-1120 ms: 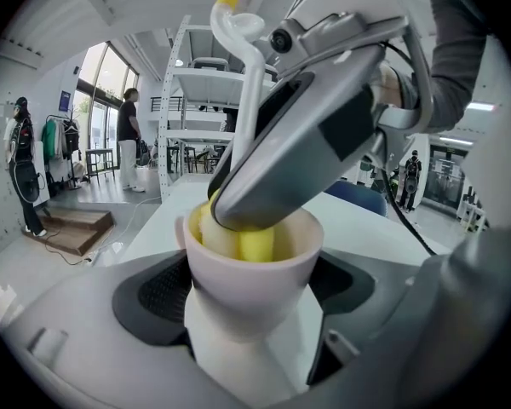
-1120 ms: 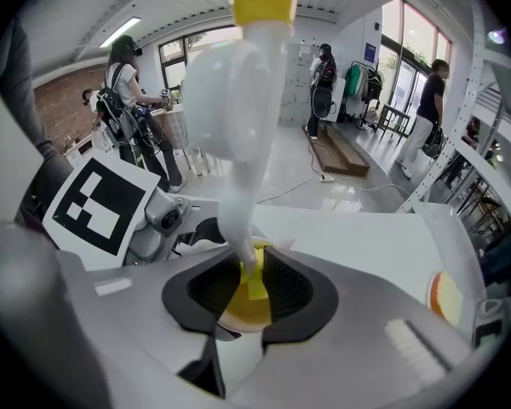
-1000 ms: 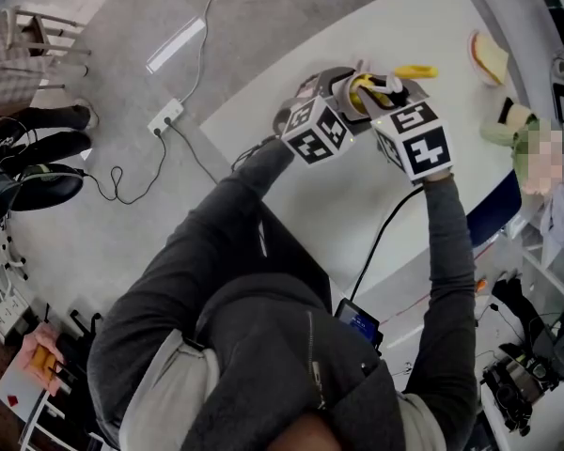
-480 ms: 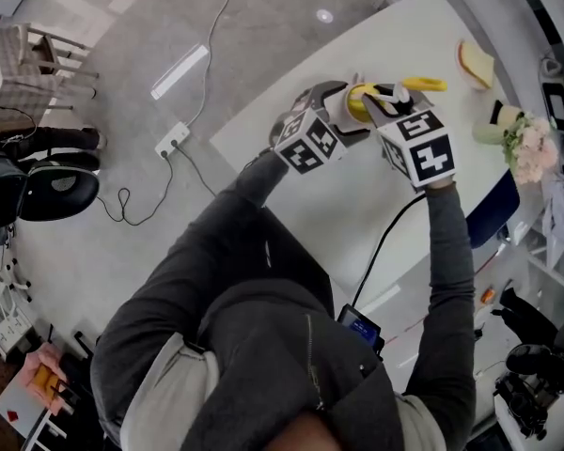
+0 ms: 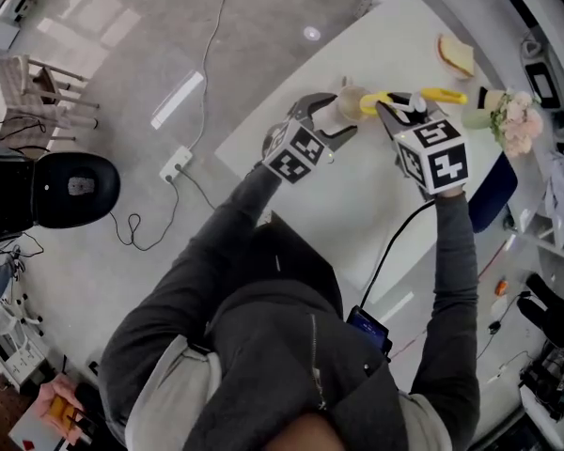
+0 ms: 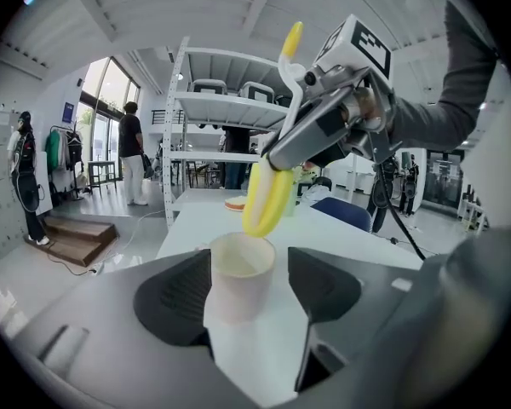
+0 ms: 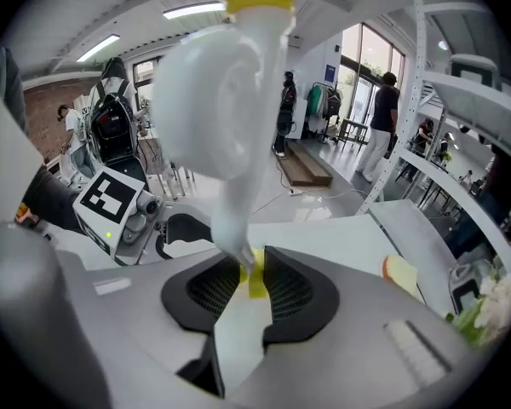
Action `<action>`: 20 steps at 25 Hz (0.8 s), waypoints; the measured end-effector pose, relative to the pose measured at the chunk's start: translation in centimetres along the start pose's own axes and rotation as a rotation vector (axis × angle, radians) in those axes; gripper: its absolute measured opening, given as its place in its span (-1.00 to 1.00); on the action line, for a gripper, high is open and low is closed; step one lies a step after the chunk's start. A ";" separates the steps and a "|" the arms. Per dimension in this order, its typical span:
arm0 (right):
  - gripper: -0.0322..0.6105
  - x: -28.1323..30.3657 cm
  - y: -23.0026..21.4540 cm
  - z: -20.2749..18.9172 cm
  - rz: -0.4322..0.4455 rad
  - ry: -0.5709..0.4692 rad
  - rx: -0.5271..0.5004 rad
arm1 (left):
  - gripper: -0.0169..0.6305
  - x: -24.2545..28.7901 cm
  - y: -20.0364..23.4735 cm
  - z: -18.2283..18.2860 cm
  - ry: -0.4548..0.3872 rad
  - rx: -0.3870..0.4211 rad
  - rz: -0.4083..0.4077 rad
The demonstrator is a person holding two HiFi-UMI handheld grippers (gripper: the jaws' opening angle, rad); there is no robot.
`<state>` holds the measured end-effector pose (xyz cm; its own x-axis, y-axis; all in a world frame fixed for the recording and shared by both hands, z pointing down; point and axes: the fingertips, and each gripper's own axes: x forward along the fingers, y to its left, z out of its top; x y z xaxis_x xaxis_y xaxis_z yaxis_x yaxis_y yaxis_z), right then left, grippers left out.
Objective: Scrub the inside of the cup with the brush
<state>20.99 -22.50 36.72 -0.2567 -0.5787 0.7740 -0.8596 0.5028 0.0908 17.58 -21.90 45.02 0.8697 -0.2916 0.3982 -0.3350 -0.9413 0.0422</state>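
**Head view.** The left gripper (image 5: 336, 116) brackets the pale cup (image 5: 351, 101) over the white table (image 5: 338, 186). Just beside it, the right gripper (image 5: 398, 111) carries the yellow brush (image 5: 376, 101), with the head toward the cup's mouth.

**Left gripper view.** The jaws are partly drawn in and have just been closing. The cup (image 6: 238, 279) stands upright between them, with the left pad at its wall and the right pad a sliver clear. The brush's looped head (image 6: 266, 198) hangs just above the rim.

**Right gripper view.** The jaws are clamped narrow on the brush handle (image 7: 254, 281).

**Handling (judged).** The cup looks thin-walled and light, so it may tip or dent. It is best taken mid-wall with a modest squeeze. The brush loop seems pliant and its handle stiff.
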 end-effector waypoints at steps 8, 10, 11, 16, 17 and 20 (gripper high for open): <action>-0.62 -3.6 0.4 -3.1 -0.065 -0.002 0.105 | -0.38 -2.3 -1.1 2.0 -0.052 -0.010 0.028; -0.61 -4.2 0.7 -4.2 -0.077 -0.013 0.152 | -0.48 -2.8 -1.6 2.1 -0.063 -0.019 0.034; -0.61 -4.4 1.0 -4.7 -0.081 -0.019 0.177 | -0.53 -3.1 -1.9 2.2 -0.066 -0.020 0.035; -0.61 -4.4 2.8 -7.2 -0.154 -0.058 0.272 | -0.78 -4.1 -3.4 2.1 -0.080 -0.027 0.034; -0.61 -4.4 3.1 -7.6 -0.168 -0.069 0.293 | -0.80 -4.2 -3.7 2.0 -0.082 -0.029 0.033; -0.61 -4.1 4.5 -9.2 -0.183 -0.087 0.364 | -0.84 -4.6 -4.9 1.7 -0.077 -0.026 0.021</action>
<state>22.26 -12.01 39.73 -0.1079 -0.6975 0.7085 -0.9906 0.1353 -0.0177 15.87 -16.19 41.47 0.8874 -0.3245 0.3273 -0.3620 -0.9303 0.0591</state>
